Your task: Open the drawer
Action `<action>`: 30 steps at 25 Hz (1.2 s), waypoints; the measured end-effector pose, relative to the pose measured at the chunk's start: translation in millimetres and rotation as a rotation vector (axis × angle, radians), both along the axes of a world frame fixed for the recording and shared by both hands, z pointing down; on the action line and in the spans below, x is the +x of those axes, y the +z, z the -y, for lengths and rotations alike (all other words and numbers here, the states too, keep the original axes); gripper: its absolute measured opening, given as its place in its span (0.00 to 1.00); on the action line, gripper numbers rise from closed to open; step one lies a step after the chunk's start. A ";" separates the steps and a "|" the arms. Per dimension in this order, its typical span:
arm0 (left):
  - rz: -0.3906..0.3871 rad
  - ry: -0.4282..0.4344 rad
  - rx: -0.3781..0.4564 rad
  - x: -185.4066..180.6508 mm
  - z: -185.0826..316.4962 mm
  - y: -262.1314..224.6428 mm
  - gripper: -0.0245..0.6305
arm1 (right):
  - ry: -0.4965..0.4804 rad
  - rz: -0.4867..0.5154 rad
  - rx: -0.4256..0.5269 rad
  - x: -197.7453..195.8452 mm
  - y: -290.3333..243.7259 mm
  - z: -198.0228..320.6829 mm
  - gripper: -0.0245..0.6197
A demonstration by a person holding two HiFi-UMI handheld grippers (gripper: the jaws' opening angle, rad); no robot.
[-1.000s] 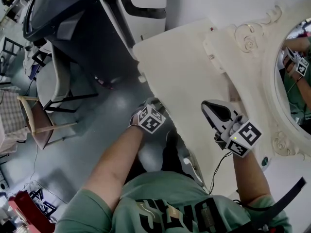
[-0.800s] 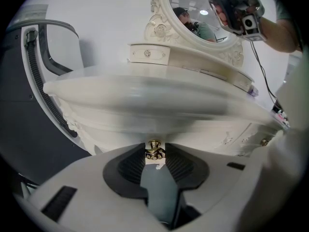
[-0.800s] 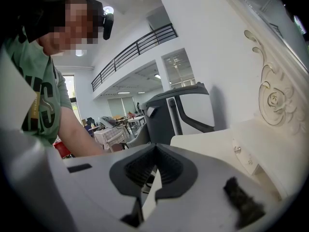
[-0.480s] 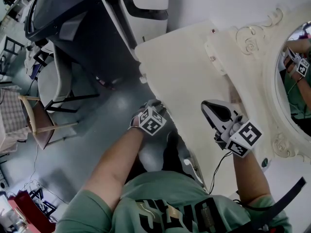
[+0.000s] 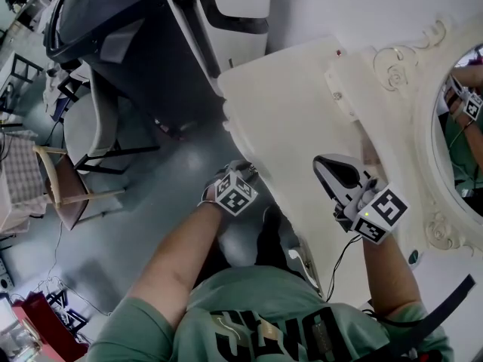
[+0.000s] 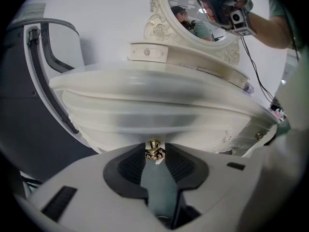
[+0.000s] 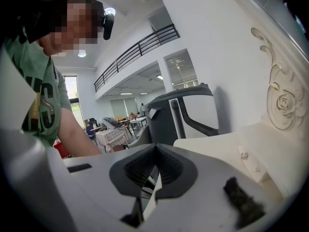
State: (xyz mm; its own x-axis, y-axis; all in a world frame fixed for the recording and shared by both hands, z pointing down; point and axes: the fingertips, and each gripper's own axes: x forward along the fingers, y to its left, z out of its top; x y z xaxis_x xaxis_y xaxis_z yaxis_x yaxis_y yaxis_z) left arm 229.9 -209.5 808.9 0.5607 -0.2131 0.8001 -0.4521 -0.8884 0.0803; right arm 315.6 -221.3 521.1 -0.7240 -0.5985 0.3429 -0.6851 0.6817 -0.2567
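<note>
The cream dressing table (image 5: pixel 294 119) has a curved drawer front (image 6: pixel 159 122) with a small brass knob (image 6: pixel 154 150). In the left gripper view the knob sits between the two dark pads, which press on it from both sides, so my left gripper (image 6: pixel 154 153) is shut on it. From the head view, that gripper (image 5: pixel 240 176) is at the table's front edge, its tips hidden under the rim. My right gripper (image 5: pixel 332 173) hovers over the tabletop with its pads (image 7: pixel 166 166) meeting at the tip and nothing between them.
An ornate oval mirror (image 5: pixel 462 127) rises at the table's back, with a small raised drawer box (image 5: pixel 343 89) beside it. A large dark machine (image 5: pixel 128 44) stands left of the table. A wooden chair (image 5: pixel 60 191) sits on the grey floor. A cable (image 5: pixel 332 266) hangs from the right gripper.
Both grippers keep their places and the left stays shut on the knob. Only the head view has shifted slightly, sliding the table up and to the right in the picture.
</note>
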 end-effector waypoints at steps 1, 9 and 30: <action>-0.002 0.000 -0.001 -1.3 -0.5 -0.4 0.24 | -0.002 0.001 0.000 -1.9 -0.2 1.2 0.05; -0.008 -0.001 -0.007 -14.3 -4.4 -0.2 0.24 | -0.022 0.005 0.000 -16.3 1.6 8.4 0.05; -0.008 -0.008 -0.019 -48.4 -16.5 -0.8 0.24 | -0.064 0.012 0.004 -46.2 -0.7 20.6 0.05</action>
State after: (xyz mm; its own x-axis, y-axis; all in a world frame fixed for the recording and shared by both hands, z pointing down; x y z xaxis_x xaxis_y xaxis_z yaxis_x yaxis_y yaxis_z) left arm 181.5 -193.0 808.1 0.5652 -0.2022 0.7998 -0.4585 -0.8829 0.1009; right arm 269.5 -241.9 520.4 -0.7652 -0.5519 0.3316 -0.6366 0.7254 -0.2618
